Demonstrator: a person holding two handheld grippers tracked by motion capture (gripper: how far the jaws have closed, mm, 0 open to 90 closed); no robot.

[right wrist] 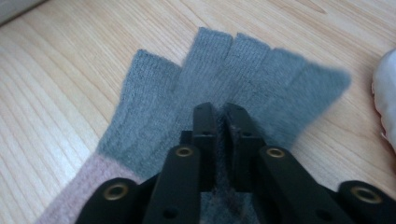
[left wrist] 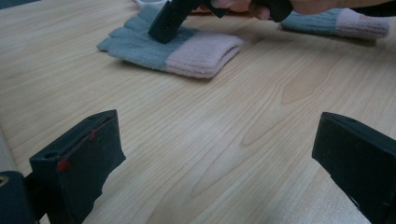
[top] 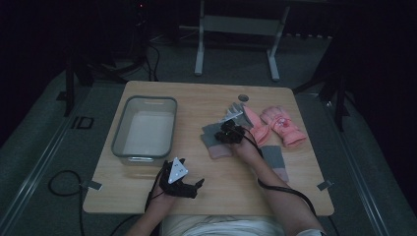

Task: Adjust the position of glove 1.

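Note:
A grey knit glove with a pink cuff [top: 215, 140] [right wrist: 154, 116] [left wrist: 173, 46] lies flat in the middle of the table. My right gripper [top: 227, 132] [right wrist: 222, 109] points down onto its grey palm. Its jaws stand together, pinching a fold of the knit. The left gripper view shows that gripper's black jaw pressed into the glove. My left gripper [top: 189, 184] [left wrist: 217, 123] rests near the table's front edge, open, with bare wood between its jaws. A second grey and pink glove [top: 275, 160] [left wrist: 336, 23] lies to the right of my right forearm.
A clear plastic bin [top: 145, 129] stands on the left half of the wooden table [top: 206, 98]. Two pink mittens [top: 282, 125] lie at the right, just beyond the right gripper. Cables trail off the front edge.

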